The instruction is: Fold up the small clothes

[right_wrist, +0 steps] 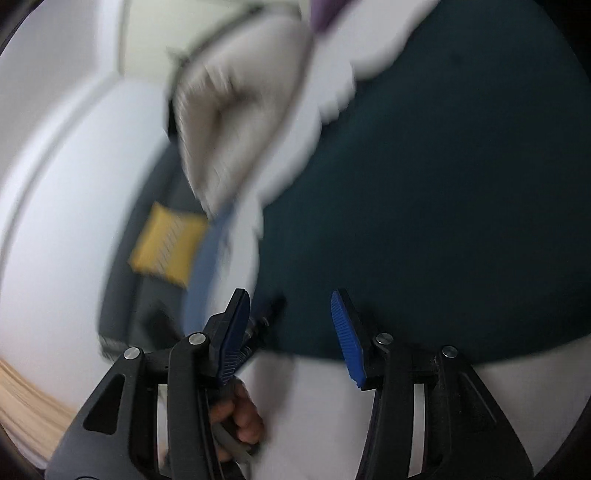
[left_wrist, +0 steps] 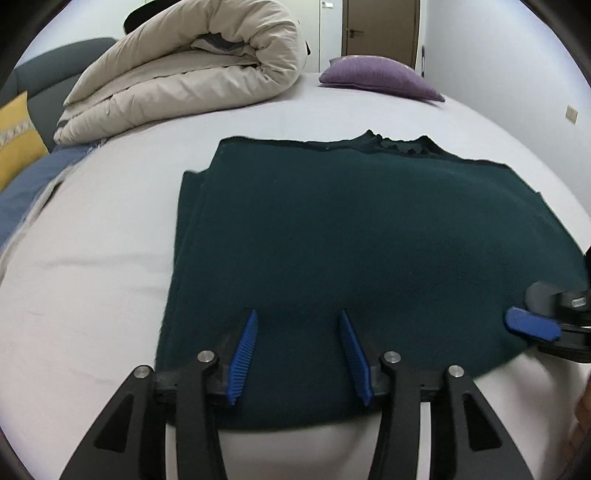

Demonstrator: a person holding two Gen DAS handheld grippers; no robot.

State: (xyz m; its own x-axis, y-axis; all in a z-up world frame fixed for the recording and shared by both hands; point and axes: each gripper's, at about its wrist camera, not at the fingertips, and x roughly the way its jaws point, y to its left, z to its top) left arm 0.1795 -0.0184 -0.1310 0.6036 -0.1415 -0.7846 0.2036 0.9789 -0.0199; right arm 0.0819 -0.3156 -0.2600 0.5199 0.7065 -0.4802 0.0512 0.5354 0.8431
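Observation:
A dark green garment (left_wrist: 362,258) lies folded flat on the white bed (left_wrist: 92,295), its neckline at the far edge. My left gripper (left_wrist: 298,314) hovers over the garment's near edge; its blue pads (left_wrist: 242,354) stand apart with nothing pinched. My right gripper (left_wrist: 532,325) pokes in at the garment's right near corner. The right wrist view is blurred and tilted. There the right gripper (right_wrist: 289,295) stands open at the edge of the garment (right_wrist: 443,203), nothing between its pads. Beside its left finger a hand (right_wrist: 240,421) grips the other tool's handle.
A rolled beige duvet (left_wrist: 192,66) lies at the far left of the bed, and a purple pillow (left_wrist: 380,77) at the far right. A yellow cushion (left_wrist: 14,136) and a blue cloth (left_wrist: 29,188) sit at the left edge. A brown door (left_wrist: 380,29) stands behind.

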